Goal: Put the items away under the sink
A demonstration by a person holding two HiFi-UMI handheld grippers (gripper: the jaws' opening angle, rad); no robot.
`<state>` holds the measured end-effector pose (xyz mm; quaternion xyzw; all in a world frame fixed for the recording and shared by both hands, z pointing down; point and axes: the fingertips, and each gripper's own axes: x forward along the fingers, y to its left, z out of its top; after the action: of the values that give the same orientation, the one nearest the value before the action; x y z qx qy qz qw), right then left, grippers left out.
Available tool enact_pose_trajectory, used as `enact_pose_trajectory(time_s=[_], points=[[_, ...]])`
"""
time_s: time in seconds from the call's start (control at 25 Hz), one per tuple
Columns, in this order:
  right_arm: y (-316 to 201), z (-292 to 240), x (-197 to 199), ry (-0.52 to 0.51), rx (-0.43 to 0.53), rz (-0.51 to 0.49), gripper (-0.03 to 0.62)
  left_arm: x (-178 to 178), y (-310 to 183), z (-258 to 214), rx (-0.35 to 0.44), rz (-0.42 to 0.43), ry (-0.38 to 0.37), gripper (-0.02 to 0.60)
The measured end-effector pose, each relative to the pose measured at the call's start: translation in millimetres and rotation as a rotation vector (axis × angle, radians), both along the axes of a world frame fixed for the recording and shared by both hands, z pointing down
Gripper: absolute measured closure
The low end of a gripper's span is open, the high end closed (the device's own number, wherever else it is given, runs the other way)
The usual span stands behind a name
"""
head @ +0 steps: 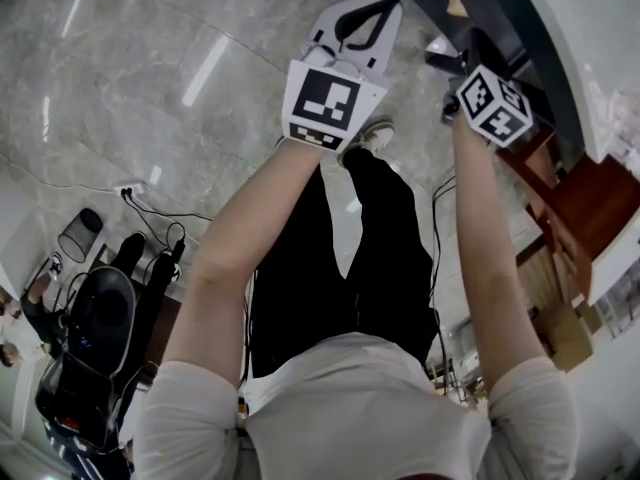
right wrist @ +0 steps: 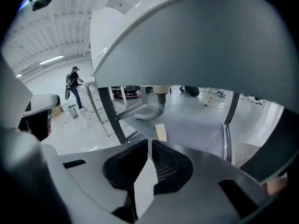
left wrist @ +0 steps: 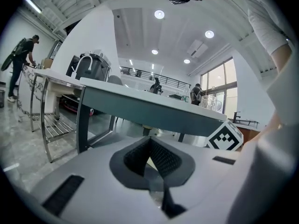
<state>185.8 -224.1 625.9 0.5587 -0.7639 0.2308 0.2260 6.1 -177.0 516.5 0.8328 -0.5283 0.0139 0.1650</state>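
Note:
Both grippers are held out in front of the person at arm's length. My left gripper [head: 372, 10] is shut with nothing between its jaws; in its own view it [left wrist: 149, 146] points at the grey-edged sink counter [left wrist: 154, 107] with a faucet [left wrist: 83, 62]. The right gripper [right wrist: 149, 147] is shut and empty too. It looks under the white sink basin [right wrist: 201, 45], at the drain pipe [right wrist: 161, 99] and the grey lower shelf [right wrist: 196, 125]. In the head view only its marker cube [head: 493, 104] shows. No items to put away are in view.
A pale strip [right wrist: 160, 131] lies on the lower shelf. Metal legs [right wrist: 106, 111] frame the opening. A wire rack table [left wrist: 51, 120] stands at the left and people stand far behind. Cables and dark bags [head: 95, 328] lie on the marble floor behind the person.

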Motion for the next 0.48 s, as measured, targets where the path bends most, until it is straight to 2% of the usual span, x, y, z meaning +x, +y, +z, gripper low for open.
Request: enact_pose_trajectory(time_s=[0.32,0.48], points=[[20,-50,-33,-0.03,-0.016,-0.017,0.542,-23,2,-37,-0.028,-0.03,0.014,0.578],[16,-52,-55,-0.04,-0.034,-0.047,0.542,-41,-11,-30,-0.055,-0.051,0.02,0.58]])
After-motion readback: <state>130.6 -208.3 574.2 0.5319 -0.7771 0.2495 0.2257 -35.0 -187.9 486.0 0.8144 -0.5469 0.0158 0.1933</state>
